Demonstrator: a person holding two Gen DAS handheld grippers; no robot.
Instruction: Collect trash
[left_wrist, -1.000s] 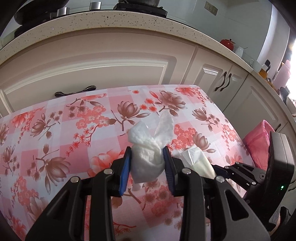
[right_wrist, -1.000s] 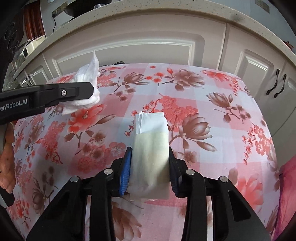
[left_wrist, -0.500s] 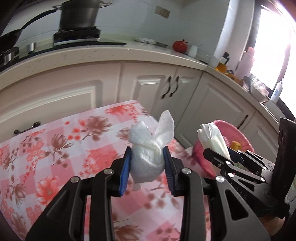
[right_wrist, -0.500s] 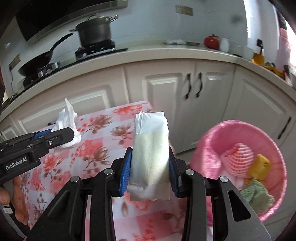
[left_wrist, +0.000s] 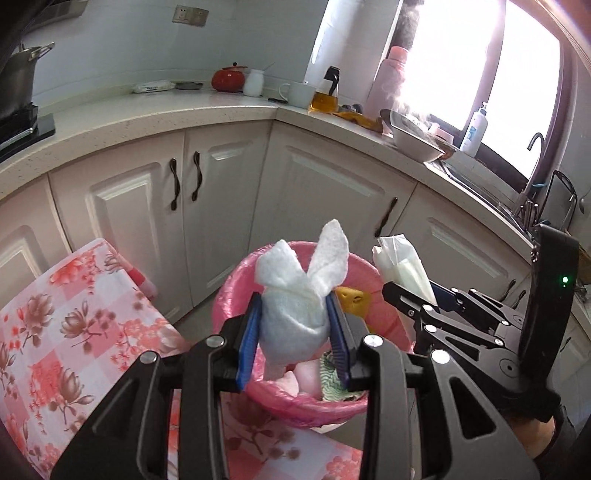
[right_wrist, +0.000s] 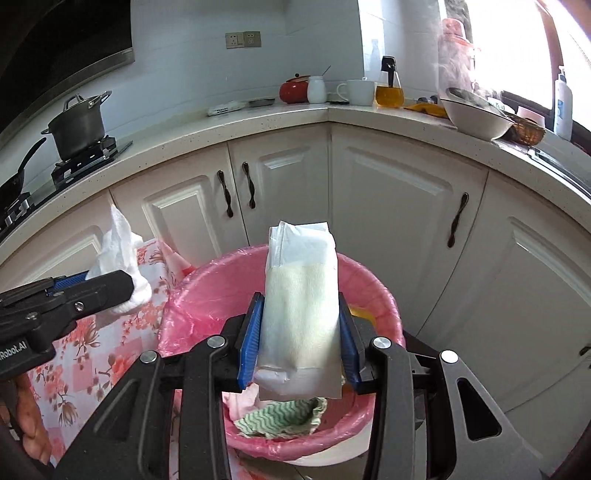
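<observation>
My left gripper (left_wrist: 294, 334) is shut on a crumpled white tissue (left_wrist: 295, 295) and holds it above the pink-lined trash bin (left_wrist: 236, 291). My right gripper (right_wrist: 300, 338) is shut on a white packet (right_wrist: 301, 314) and holds it above the same bin (right_wrist: 207, 291). The bin holds a green-patterned cloth (right_wrist: 280, 417), pink scraps and a yellow item (left_wrist: 351, 295). The right gripper with its packet (left_wrist: 402, 269) shows at right in the left wrist view. The left gripper with the tissue (right_wrist: 118, 251) shows at left in the right wrist view.
The floral tablecloth table (left_wrist: 55, 325) lies to the left of the bin. White cabinets (right_wrist: 399, 221) stand behind it. The counter holds a pot (right_wrist: 79, 123), a red pot (right_wrist: 293, 88), a mug (right_wrist: 356, 92) and a bowl (right_wrist: 476, 118).
Both grippers swung right from over the table to above the pink bin, still holding the tissue and the packet.
</observation>
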